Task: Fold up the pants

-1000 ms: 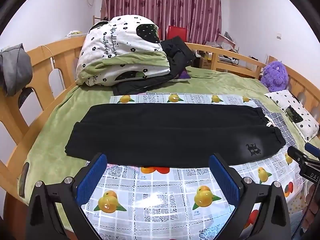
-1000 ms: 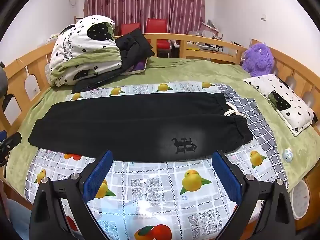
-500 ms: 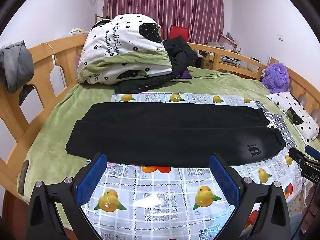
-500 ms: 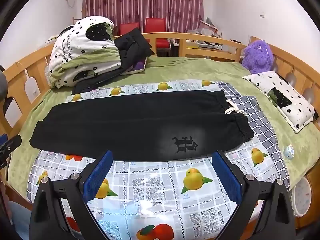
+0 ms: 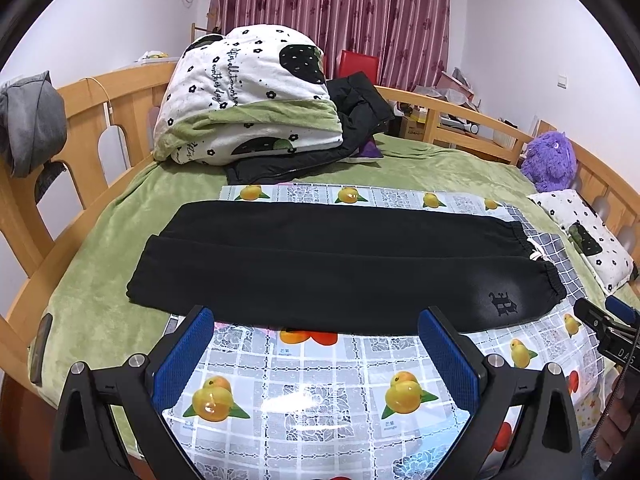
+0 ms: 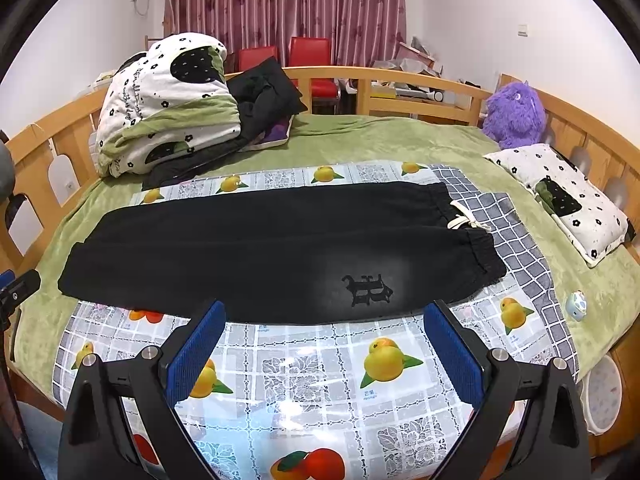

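Black pants (image 5: 332, 264) lie flat across a fruit-print plastic sheet (image 5: 316, 396) on the bed, legs side by side, cuffs to the left, elastic waistband with a white drawstring (image 6: 466, 222) to the right. A dark logo (image 6: 368, 289) marks the near leg. My left gripper (image 5: 316, 348) is open and empty, just in front of the near edge of the pants. My right gripper (image 6: 324, 344) is open and empty, also in front of the near edge, near the logo; the pants (image 6: 280, 248) fill that view's middle. The right gripper's tip (image 5: 600, 324) shows at the left view's right edge.
A folded quilt (image 5: 248, 100) and black jacket (image 5: 352, 112) sit at the bed's far side. A purple plush toy (image 6: 514, 114) and a pillow (image 6: 560, 196) lie on the right. Wooden rails (image 5: 100, 120) ring the bed. A grey checked cloth (image 6: 516, 248) lies under the waistband.
Both views have shifted slightly, with the bed and pants sitting a little lower and nearer in frame. The pants have not moved and both grippers stay open.
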`<state>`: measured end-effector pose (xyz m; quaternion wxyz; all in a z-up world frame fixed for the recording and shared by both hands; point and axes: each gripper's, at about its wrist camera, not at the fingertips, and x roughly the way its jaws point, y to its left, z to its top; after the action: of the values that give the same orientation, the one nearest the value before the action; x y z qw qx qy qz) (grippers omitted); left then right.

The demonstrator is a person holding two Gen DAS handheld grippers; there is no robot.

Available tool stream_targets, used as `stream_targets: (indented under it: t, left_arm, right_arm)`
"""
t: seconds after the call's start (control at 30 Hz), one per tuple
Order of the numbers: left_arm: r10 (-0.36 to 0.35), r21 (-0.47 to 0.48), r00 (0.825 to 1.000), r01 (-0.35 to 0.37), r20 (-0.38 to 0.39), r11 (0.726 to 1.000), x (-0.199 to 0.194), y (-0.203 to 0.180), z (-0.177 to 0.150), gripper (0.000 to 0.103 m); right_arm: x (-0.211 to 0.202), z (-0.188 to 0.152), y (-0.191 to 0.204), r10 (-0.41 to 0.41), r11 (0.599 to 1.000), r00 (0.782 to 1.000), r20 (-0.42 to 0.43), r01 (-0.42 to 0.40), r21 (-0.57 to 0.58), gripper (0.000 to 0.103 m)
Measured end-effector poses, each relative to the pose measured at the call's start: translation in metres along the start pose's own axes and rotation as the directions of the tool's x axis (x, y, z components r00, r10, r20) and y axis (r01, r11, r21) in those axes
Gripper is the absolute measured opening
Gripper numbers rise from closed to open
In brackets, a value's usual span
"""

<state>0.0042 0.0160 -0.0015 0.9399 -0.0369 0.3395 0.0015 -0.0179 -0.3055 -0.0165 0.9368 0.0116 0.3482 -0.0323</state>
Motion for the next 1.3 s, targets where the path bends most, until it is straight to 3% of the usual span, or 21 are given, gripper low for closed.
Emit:
stream_targets:
  t: [1.3]
  left_arm:
    - [-0.015,0.027,1.0,0.015,-0.011,1.0,0.001,-0.001,-0.004,0.103]
  right_arm:
    - [0.006,-0.003,0.006,-0.018,1.0,1.0,0.001,0.018,-0.013,0.098]
